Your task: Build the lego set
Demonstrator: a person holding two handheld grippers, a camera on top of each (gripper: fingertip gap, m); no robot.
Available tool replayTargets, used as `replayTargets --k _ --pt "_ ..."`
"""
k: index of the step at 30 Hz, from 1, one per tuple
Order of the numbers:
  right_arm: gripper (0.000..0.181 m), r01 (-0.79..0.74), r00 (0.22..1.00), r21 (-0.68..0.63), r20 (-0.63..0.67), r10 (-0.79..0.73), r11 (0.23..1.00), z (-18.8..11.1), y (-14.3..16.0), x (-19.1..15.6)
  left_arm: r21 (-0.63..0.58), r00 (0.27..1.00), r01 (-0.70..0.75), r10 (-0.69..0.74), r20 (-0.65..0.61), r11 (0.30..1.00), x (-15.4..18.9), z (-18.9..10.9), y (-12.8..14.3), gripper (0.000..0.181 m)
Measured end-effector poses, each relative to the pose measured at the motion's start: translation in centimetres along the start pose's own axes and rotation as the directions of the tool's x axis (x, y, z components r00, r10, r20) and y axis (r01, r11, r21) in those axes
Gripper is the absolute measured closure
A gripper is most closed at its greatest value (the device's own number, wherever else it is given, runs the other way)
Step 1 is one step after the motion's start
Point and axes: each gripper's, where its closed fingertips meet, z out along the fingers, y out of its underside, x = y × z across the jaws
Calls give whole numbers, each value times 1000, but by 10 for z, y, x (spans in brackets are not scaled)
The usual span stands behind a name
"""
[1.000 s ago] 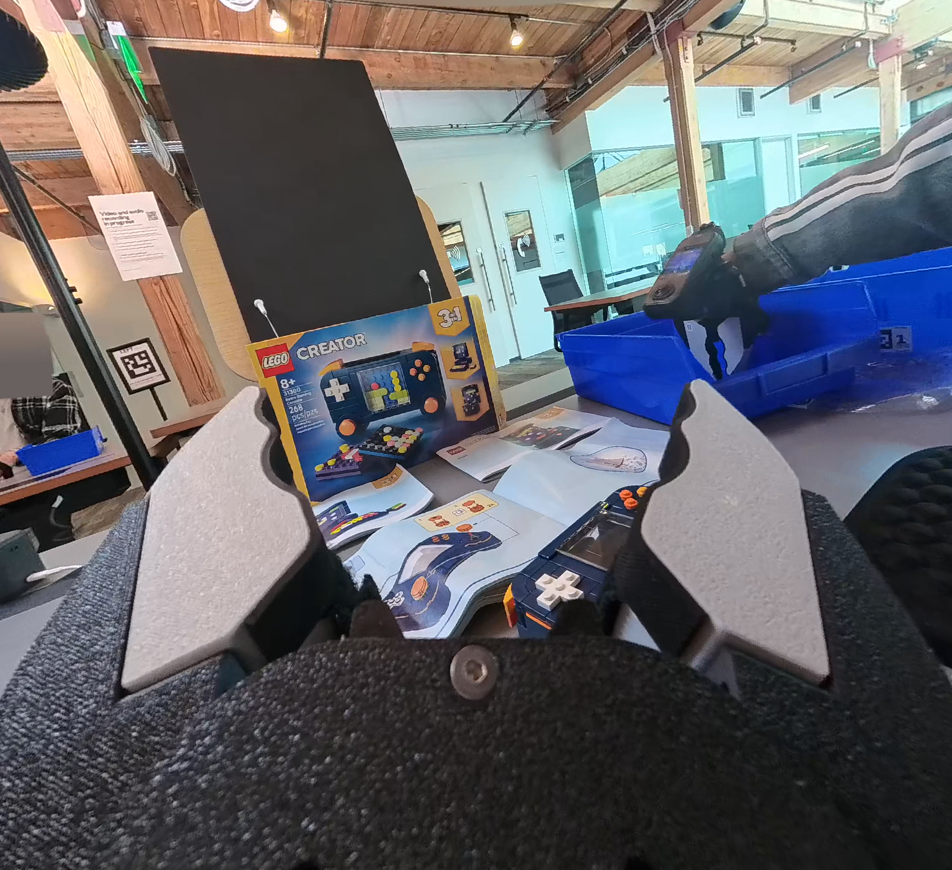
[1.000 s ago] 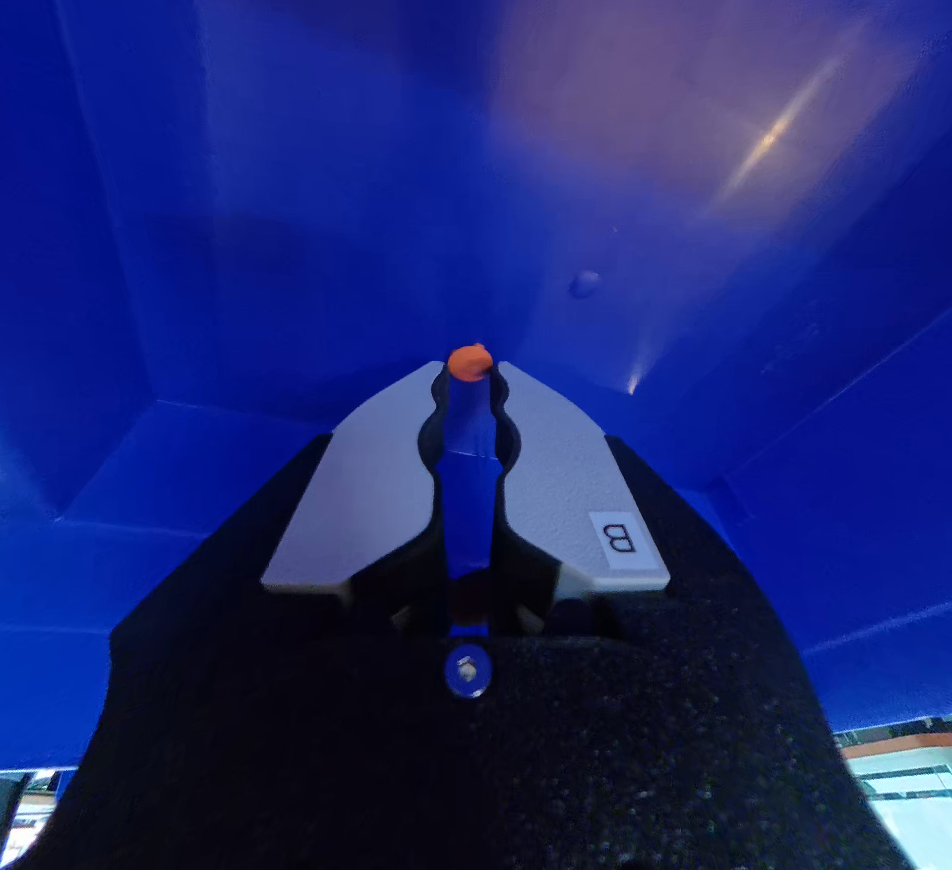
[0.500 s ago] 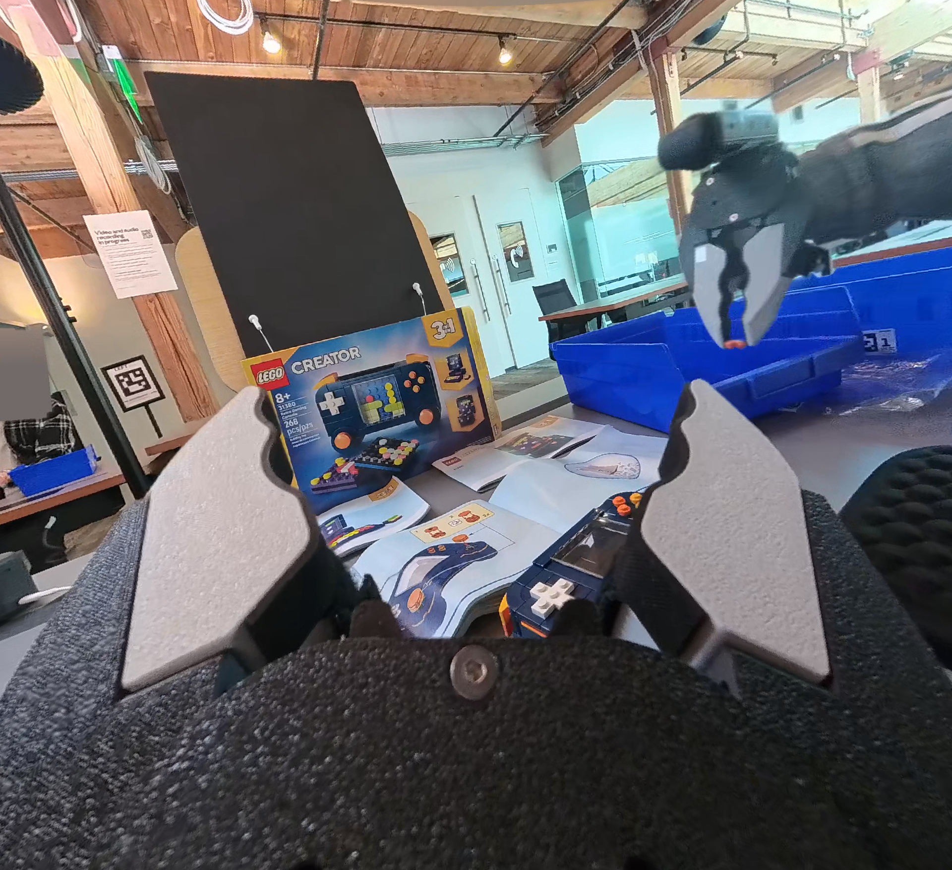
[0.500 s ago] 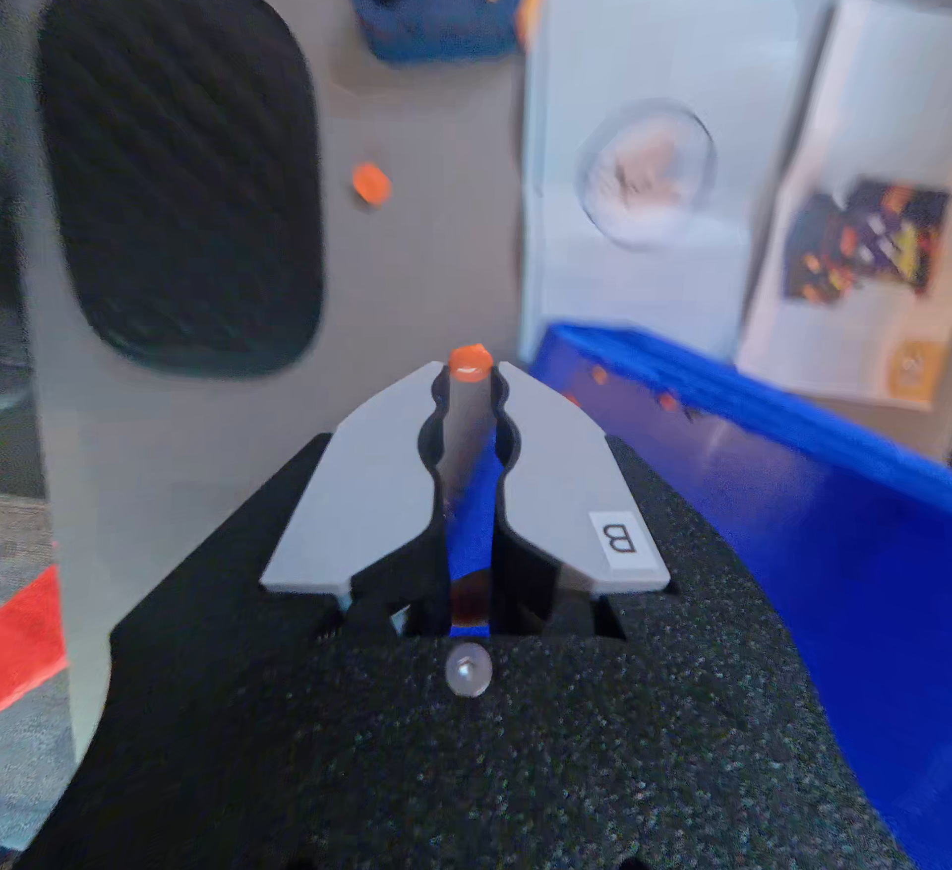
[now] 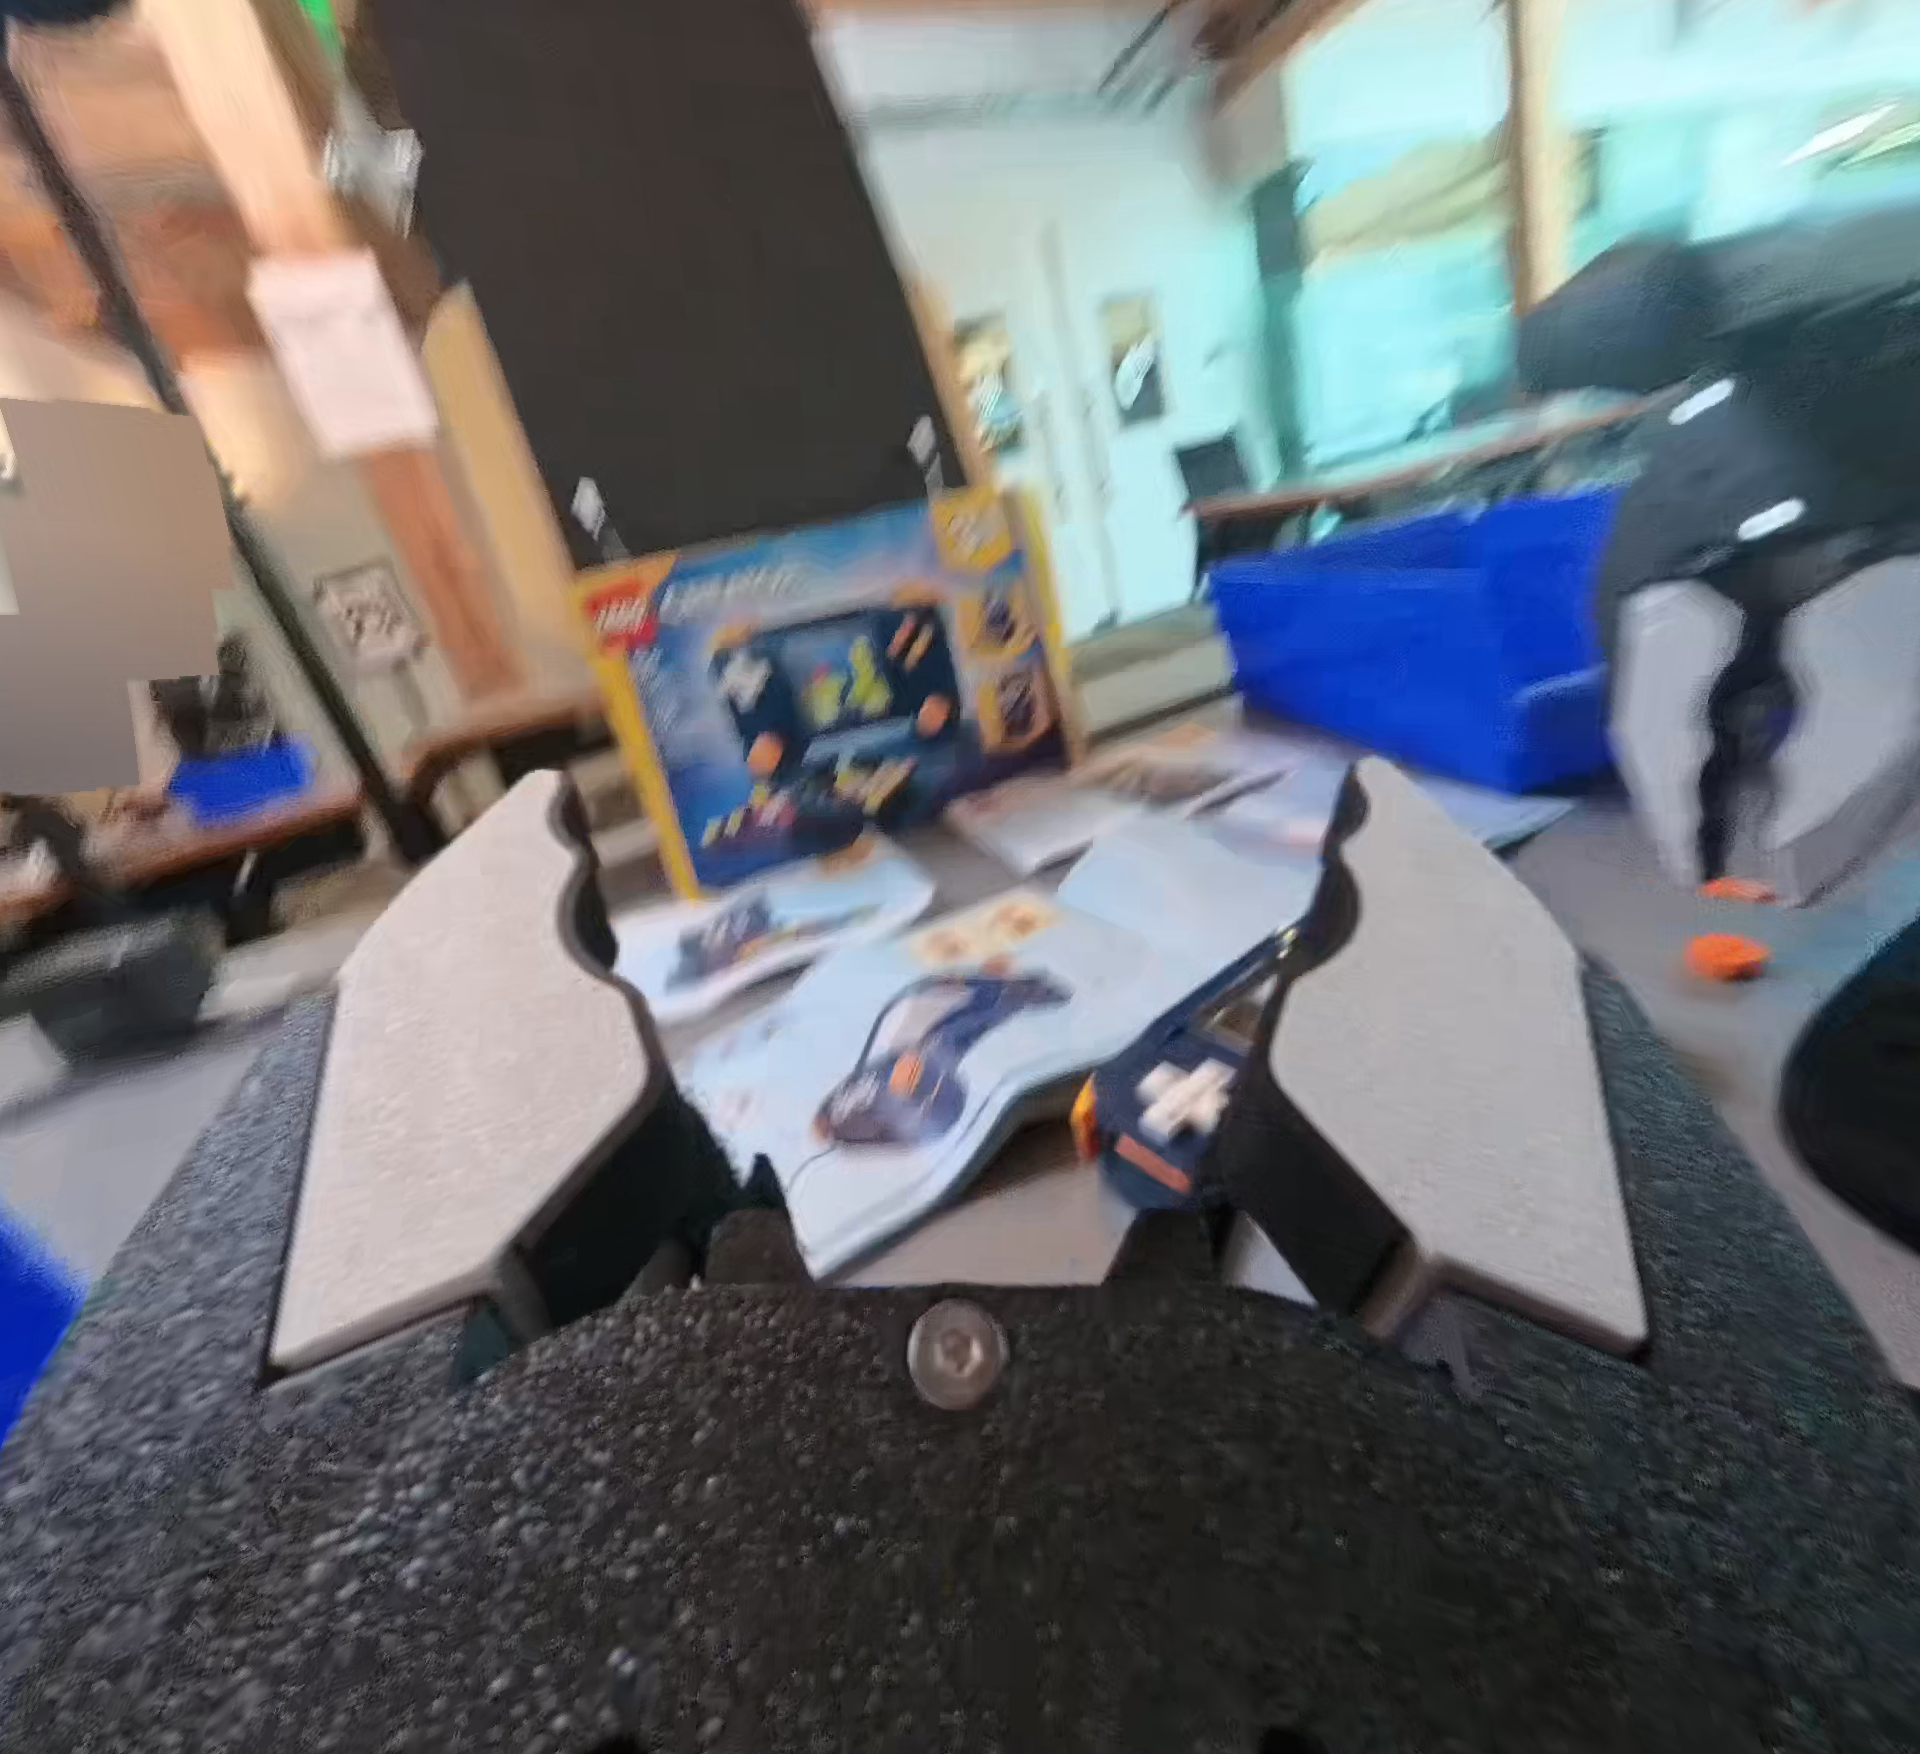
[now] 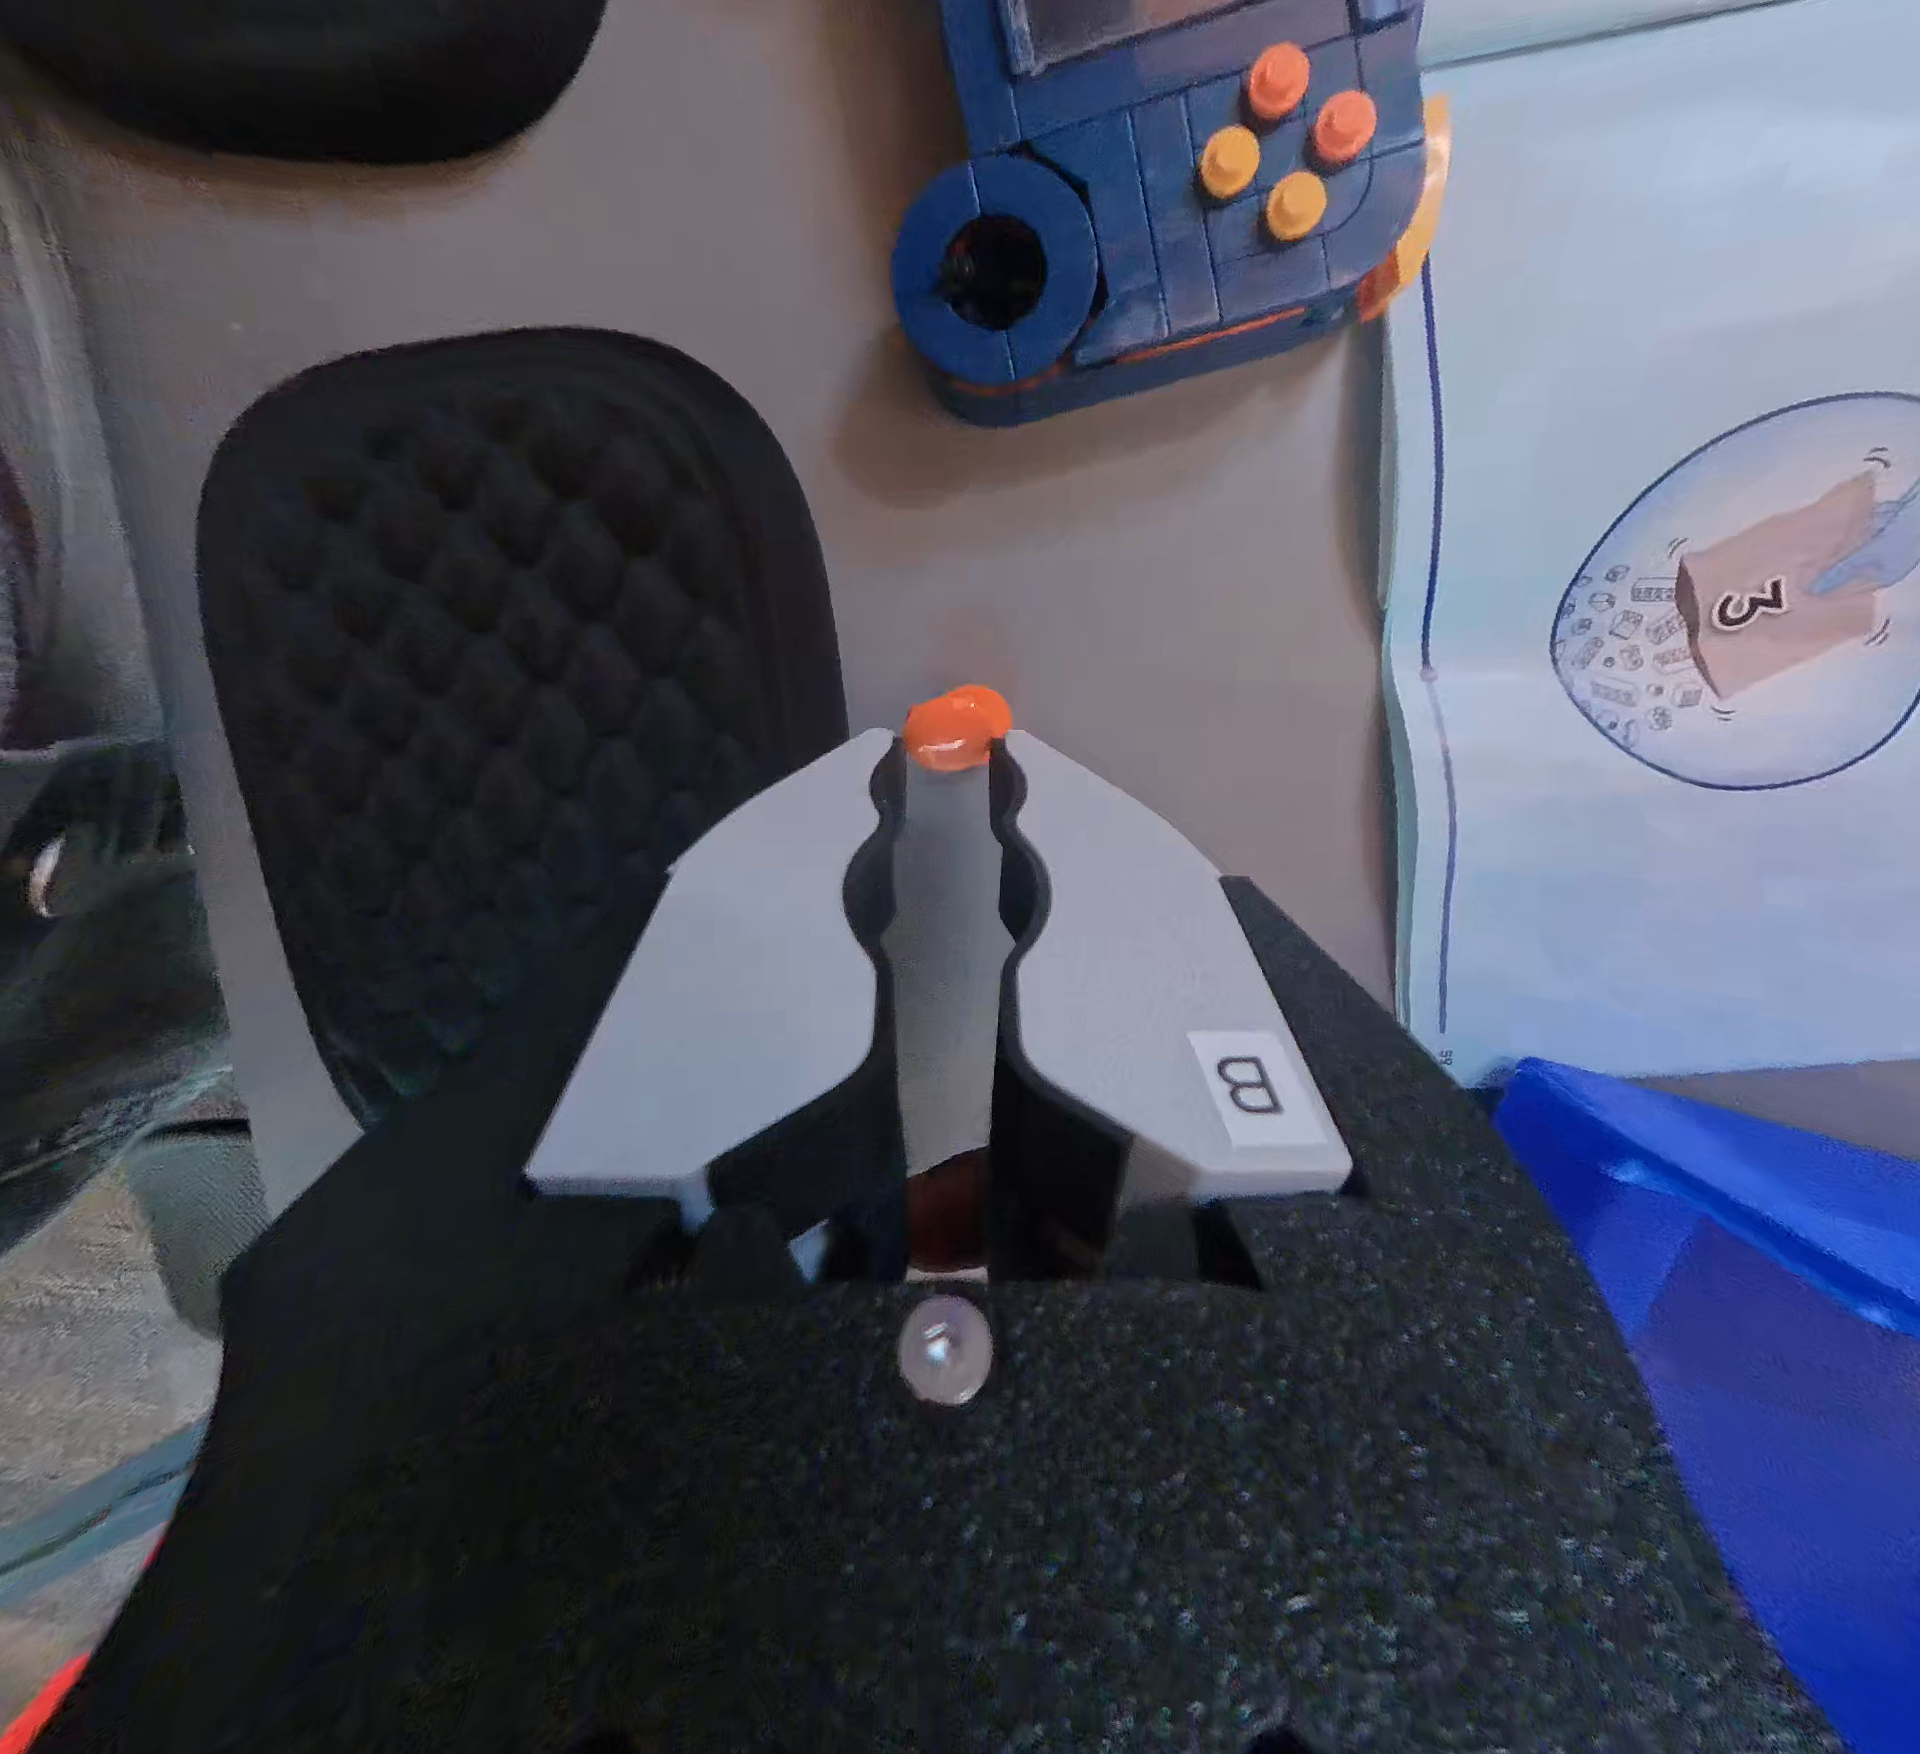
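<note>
Bright daylight, heavy motion blur in left view, sharper right view, wide-angle edge distortion

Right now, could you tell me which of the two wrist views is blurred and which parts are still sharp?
Left wrist view: motion-smeared throughout the scene; the set box and the right gripper are soft, only the left gripper is crisp. Right wrist view: mostly sharp; the orange piece and the blue console model are clear, with slight smear at the left edge.

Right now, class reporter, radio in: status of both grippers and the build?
Left gripper open, empty. Right gripper shut on orange piece, low over table. Blue console build ahead, apart. Second orange piece loose nearby.
</note>
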Motion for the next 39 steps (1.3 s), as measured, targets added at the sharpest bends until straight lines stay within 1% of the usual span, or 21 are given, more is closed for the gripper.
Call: replayTargets --k 1,2,3,5,7,10,12,14,17,20,23,24,25,26,28,30,33,34,36,39 --pt "167 -19 1000 18 -1 19 1000 -2 -3 -1 -49 998 47 -45 33 998 -10 1 9 41" --pt "167 -38 999 48 1 38 998 -5 -7 -2 -32 992 115 -113 58 993 -19 0 7 38" --pt "167 -59 998 87 6 58 994 -8 -12 -2 7 982 170 -170 80 985 -27 -4 4 40" --pt "167 -106 994 117 25 104 987 -12 -15 -4 50 969 223 -227 99 974 -37 -11 0 40" --pt "167 -122 992 69 -4 123 990 -9 -9 -1 52 976 197 -201 84 979 -34 -13 -2 40" --pt "167 -103 994 -40 -40 101 994 0 -2 -2 26 986 163 -163 24 986 -22 -10 -1 39" --pt "167 -84 994 -128 -84 73 988 5 5 1 37 984 177 -177 11 984 -21 -11 -3 39" --pt "167 -63 993 -187 -115 41 980 6 9 4 61 978 205 -207 18 977 -25 -14 -6 39" --pt "167 -40 993 -210 -119 15 977 7 7 4 82 971 235 -237 23 969 -29 -17 -8 39" --pt "167 -28 994 -182 -107 9 983 5 3 3 86 970 240 -243 21 967 -29 -17 -8 39" --pt "167 -76 994 -85 -85 69 993 0 -2 4 90 971 238 -240 16 967 -28 -18 -9 39" --pt "167 -97 994 -15 -56 96 995 -3 -8 3 91 971 237 -239 14 967 -27 -18 -9 39" --pt "167 -115 993 91 -26 118 989 -7 -18 1 92 971 237 -239 10 967 -27 -18 -10 39" --pt "167 -140 990 219 23 139 966 -13 -31 -1 95 971 237 -239 5 967 -26 -18 -10 39" --pt "167 -232 972 452 142 187 861 -31 -56 -3 101 971 237 -238 -6 966 -24 -17 -12 39" --pt "167 -303 950 584 249 189 753 -44 -70 -7 102 973 230 -230 -16 968 -22 -17 -12 39" --pt "167 -337 937 675 312 160 656 -53 -80 -11 97 978 210 -208 -27 973 -18 -16 -12 39" --pt "167 -350 932 684 322 165 640 -53 -81 -11 94 979 202 -200 -30 975 -16 -16 -13 39" --pt "167 -343 935 691 315 162 636 -52 -80 -12 94 982 189 -186 -44 977 -13 -15 -13 40" --pt "167 -342 936 712 316 154 613 -53 -81 -15 90 985 161 -155 -72 983 -9 -17 -16 49"
